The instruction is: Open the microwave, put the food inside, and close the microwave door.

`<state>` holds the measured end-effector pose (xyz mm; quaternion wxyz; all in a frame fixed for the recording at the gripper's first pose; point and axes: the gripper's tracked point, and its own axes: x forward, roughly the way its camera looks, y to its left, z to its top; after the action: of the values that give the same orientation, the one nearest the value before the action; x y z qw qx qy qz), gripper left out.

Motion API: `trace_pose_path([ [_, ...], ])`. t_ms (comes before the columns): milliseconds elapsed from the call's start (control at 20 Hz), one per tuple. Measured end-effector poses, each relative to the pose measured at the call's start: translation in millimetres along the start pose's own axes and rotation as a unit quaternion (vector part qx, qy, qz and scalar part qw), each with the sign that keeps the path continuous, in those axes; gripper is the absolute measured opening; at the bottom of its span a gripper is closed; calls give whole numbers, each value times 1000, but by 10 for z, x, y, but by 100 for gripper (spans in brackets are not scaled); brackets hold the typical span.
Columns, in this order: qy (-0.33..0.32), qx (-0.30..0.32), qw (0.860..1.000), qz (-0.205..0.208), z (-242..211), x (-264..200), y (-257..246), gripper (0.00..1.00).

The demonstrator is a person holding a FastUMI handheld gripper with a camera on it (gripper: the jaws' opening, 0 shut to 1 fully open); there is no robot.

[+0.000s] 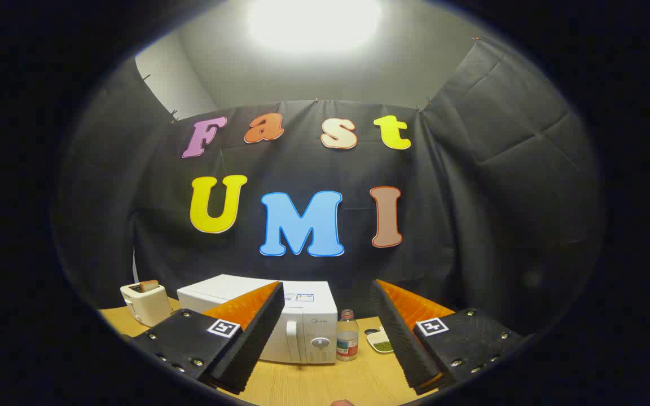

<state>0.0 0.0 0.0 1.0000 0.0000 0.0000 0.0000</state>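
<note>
A white microwave (pixel 302 321) stands on the wooden table (pixel 325 383) beyond my fingers, its door shut, with a vertical handle (pixel 291 338) and a round knob (pixel 320 342) on its front. My gripper (pixel 325 316) is open and held well back from it, nothing between the fingers; the left finger hides part of the door. Past the right finger lies a small white dish with green food (pixel 381 344), partly hidden by that finger.
A clear bottle with a red cap (pixel 347 335) stands just right of the microwave. A cream toaster (pixel 145 302) with a slice of toast sits to the left of the microwave. Black cloth walls close the booth behind.
</note>
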Motion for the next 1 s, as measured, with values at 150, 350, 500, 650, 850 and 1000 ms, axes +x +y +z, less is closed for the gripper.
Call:
trace_pose_path([
  [150, 6, 2, 1000, 1, -28, 2, 35, 98],
  [350, 17, 7, 1000, 1, -99, 14, 27, 98],
  [500, 16, 6, 1000, 2, -95, 44, 21, 98],
  [650, 20, 11, 1000, 7, -129, 88, 57, 98],
  [850, 21, 14, 1000, 15, -180, 135, 126, 98],
  [1000, 18, 16, 999, 30, -244, 228, 200, 98],
])
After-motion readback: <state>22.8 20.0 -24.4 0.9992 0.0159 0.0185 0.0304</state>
